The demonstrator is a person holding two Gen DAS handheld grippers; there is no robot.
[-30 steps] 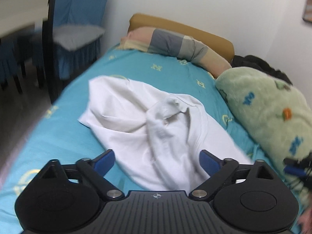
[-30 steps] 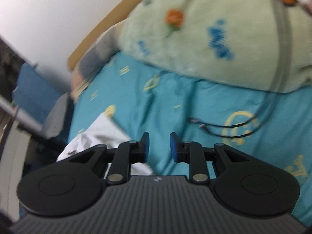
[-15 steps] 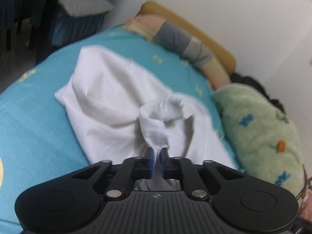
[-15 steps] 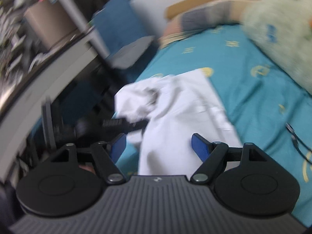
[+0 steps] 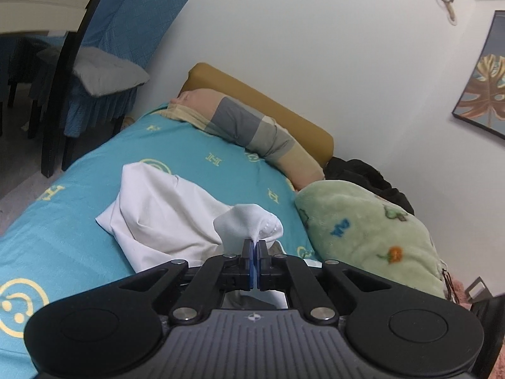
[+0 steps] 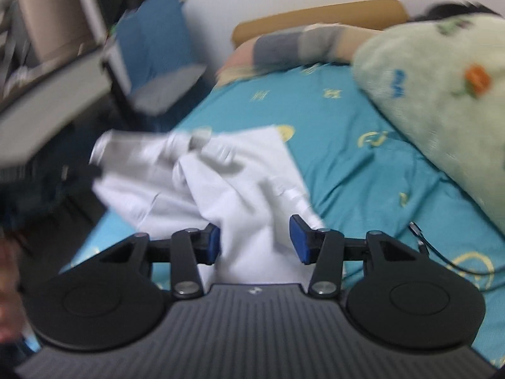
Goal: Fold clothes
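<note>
The left gripper (image 5: 255,252) has its two blue pads pinched tight together on a bunched bit of the white shirt (image 5: 164,218), so a little peak of cloth pokes up right above the tips while the rest of the garment trails away to the left across the bed. The right gripper (image 6: 255,240) is a different story: its jaws are closing in, with a fold of the same white shirt (image 6: 233,189) sitting in the gap between the pads, but they aren't pressing on it as far as I can see, and that view is pretty blurry. The shirt itself lies crumpled on the near half of the teal bedsheet (image 5: 72,221), the one with the yellow letters and smiley rings, toward the bed's left edge. Just to the right of it there's a fluffy pale green blanket (image 5: 366,233) heaped along the right side, and a thin black cable (image 6: 442,252) lies on the sheet near it. Further back a long bolster pillow (image 5: 252,129) in beige and grey bands lies against a mustard headboard (image 5: 268,107). Far left, past the bed, stands a chair with a blue cover (image 5: 126,31) and a grey cushion. A framed leaf picture (image 5: 486,85) hangs on the wall at far right.
</note>
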